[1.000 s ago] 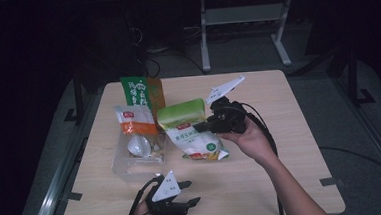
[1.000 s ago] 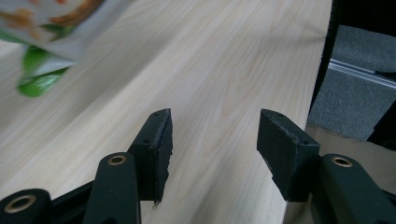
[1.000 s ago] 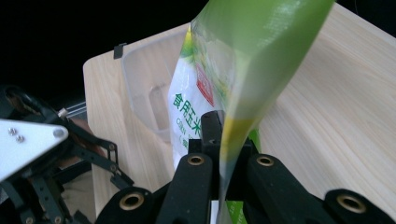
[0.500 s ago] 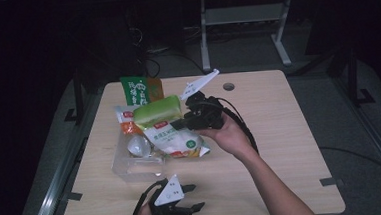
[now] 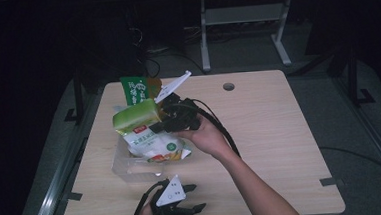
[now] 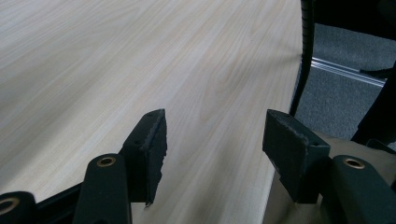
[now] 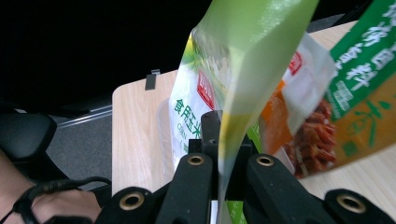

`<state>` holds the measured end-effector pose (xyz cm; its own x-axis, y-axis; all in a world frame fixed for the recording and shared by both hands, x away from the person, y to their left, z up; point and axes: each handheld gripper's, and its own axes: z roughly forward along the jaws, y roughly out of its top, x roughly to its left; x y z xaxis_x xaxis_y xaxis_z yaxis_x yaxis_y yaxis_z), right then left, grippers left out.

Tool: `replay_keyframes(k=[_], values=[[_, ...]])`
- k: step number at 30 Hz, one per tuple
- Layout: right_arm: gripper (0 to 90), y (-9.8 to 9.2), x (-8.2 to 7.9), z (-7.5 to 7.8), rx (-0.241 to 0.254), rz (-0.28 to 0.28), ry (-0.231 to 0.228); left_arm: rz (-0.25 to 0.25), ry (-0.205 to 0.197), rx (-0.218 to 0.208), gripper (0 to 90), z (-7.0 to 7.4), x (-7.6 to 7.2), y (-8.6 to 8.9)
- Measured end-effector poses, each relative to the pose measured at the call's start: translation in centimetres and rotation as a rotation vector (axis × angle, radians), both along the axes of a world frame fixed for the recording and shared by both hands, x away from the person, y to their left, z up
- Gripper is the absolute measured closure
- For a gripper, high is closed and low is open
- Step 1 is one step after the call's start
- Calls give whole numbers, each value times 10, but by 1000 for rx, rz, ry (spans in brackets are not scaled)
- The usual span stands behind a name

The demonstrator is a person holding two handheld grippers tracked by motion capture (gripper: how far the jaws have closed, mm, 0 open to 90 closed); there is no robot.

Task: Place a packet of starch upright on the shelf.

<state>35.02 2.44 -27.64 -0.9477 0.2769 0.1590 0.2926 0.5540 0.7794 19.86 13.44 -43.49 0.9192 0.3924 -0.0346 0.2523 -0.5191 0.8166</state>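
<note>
right gripper (image 5: 155, 123) | carried green pouch (image 5: 136, 116) left over clear tray (image 5: 124, 167) | left gripper (image 5: 197, 207) fingers widening, empty

Looks like a lab or test room: dark surroundings, lone light-wood tabletop (image 5: 280, 132) with a cable hole (image 5: 229, 86), grey carpet floor (image 5: 326, 69), loose cables (image 5: 150, 50) and a white desk frame (image 5: 243, 24) behind.
</note>
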Motion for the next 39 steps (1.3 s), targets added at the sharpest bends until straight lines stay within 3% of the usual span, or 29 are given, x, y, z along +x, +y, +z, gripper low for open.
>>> replay_keyframes(k=[15,29,35,39], values=[[893,48,11,-22,6,59,37,-17,14,7,387,-1,-1,-1],[892,82,13,-45,40,117,115,-27,18,-8,388,0,-5,-1],[890,82,17,-63,56,114,149,-28,4,9,390,1,-3,1],[887,80,17,-75,39,109,153,-18,2,6,390,1,-3,2]])
